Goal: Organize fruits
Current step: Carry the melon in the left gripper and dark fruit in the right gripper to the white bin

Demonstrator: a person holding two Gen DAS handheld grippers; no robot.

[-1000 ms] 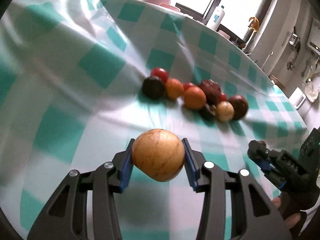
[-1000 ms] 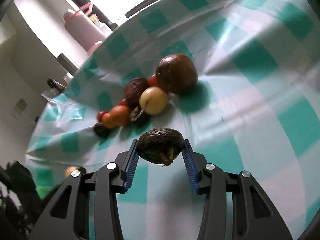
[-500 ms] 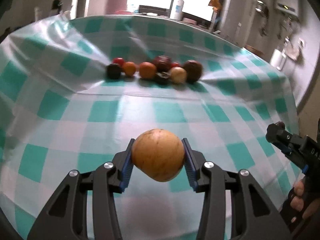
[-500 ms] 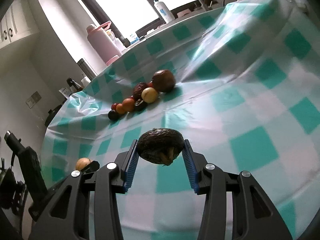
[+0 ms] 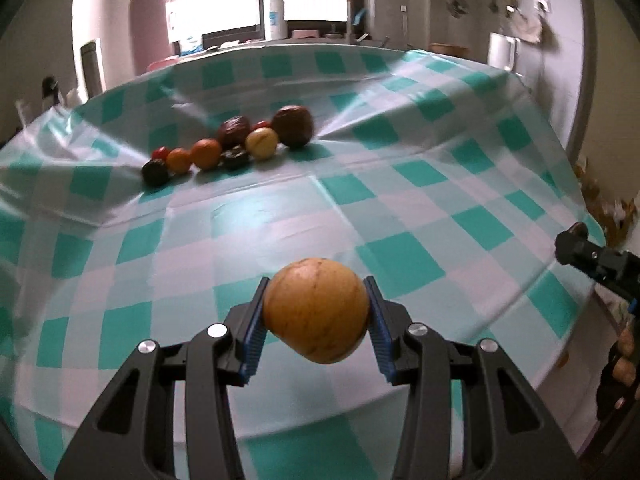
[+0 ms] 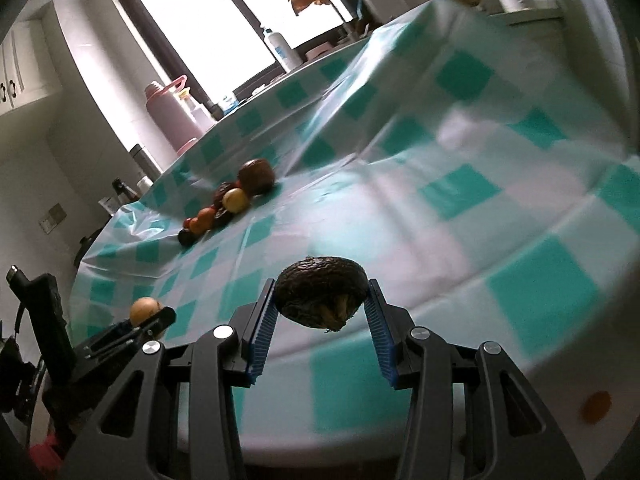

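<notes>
1. Left black two-finger gripper (image 5: 316, 320) pinches a smooth tan-orange round fruit (image 5: 316, 316) between its blue ribbed pads, holding it in the air above the near edge of the table.
2. Right black two-finger gripper (image 6: 320, 312) is clamped on a wrinkled dark brown fruit (image 6: 320, 296), also lifted above the near edge.
3. Both fruits sit well apart from the row of remaining fruits (image 5: 228, 144), which lies on the teal-and-white checked plastic tablecloth (image 5: 400, 184) toward the far side.
4. That row runs from a small black round fruit (image 5: 155, 172) on the left, past two orange ones and a pale yellow one (image 5: 261, 142), to a large dark brown round fruit (image 5: 293, 125) on the right; the pieces touch one another.
5. Beyond the table, a pink thermos jug (image 5: 149, 28) and a white plastic bottle (image 5: 274, 16) stand by the window.
</notes>
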